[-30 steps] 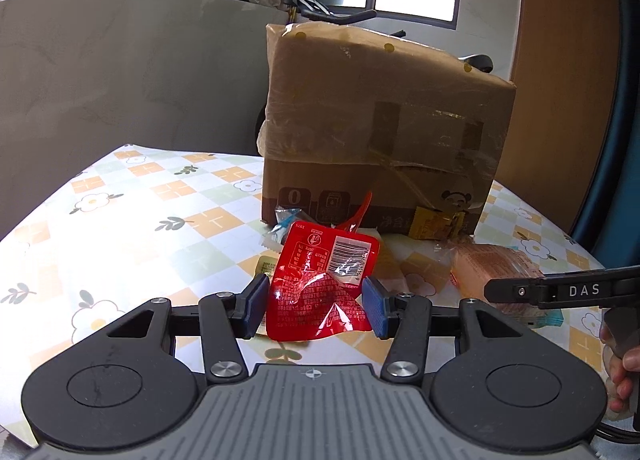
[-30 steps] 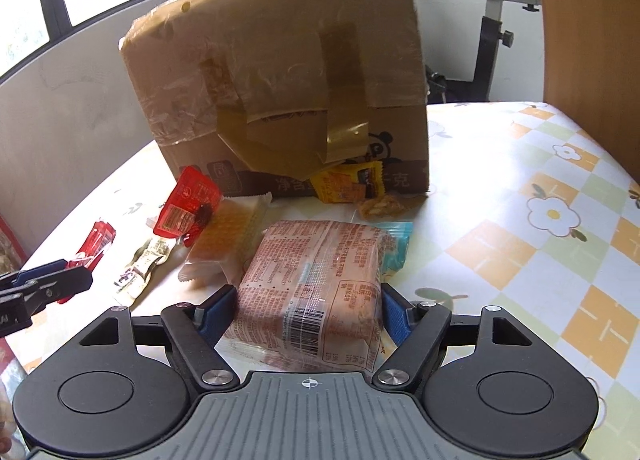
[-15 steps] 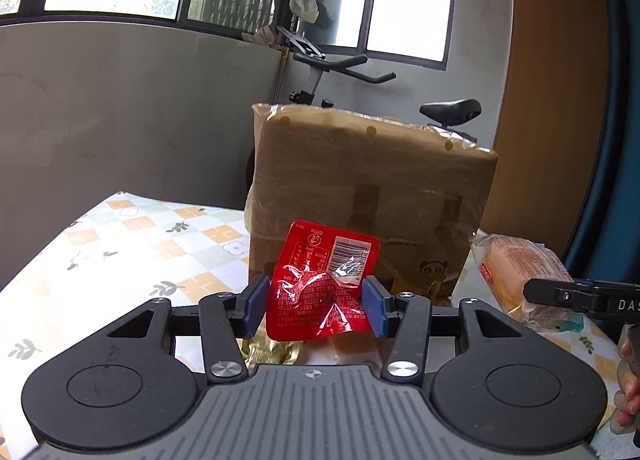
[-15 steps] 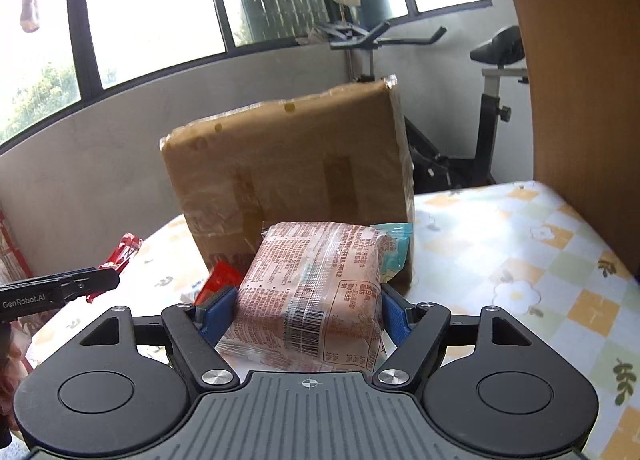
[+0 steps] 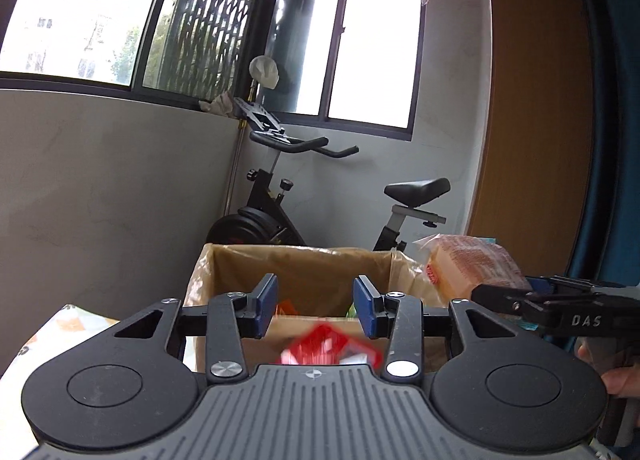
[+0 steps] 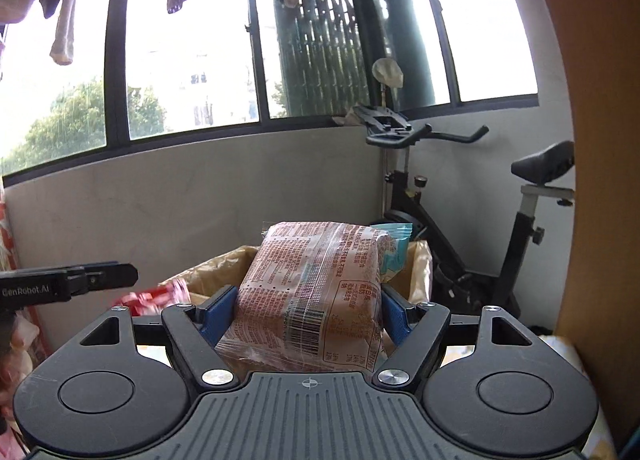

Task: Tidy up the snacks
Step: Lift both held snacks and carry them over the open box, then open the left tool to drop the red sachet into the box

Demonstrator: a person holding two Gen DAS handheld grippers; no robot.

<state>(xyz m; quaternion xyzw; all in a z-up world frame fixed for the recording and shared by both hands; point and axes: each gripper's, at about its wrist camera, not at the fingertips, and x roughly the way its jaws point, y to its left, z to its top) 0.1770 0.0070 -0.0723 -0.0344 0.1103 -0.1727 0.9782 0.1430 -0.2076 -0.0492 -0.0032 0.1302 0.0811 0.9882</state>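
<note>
– Between the blue pads of the left gripper (image 5: 316, 306), what do you see?

– Nothing. The jaws have just been closing a little, but they stand apart with only air in the gap. The red snack packet (image 5: 328, 346) is below them, much blurred, low in front of the near wall of the cardboard box (image 5: 304, 264). I cannot tell if it touches anything.

– And the right gripper (image 6: 310, 312)?

– It clamps the big clear packet of bread (image 6: 316, 284), one pad pressing on each side. The packet stands upright with the barcode toward the camera. A pale blue wrapper (image 6: 394, 248) shows just behind its upper right corner; whether the pads hold this one too is not clear.

– Where is the box, compared with the two grippers?

– Just ahead of both and lower. Its top is open, and some colourful things lie inside, too hidden to name. The bread hangs near the right side of the box.

– What is around?

– A corner of the table (image 5: 76, 320) with a flowered cloth at the left, an exercise bike (image 5: 276, 216) behind the box, then a grey wall and the windows (image 5: 372, 40).
</note>
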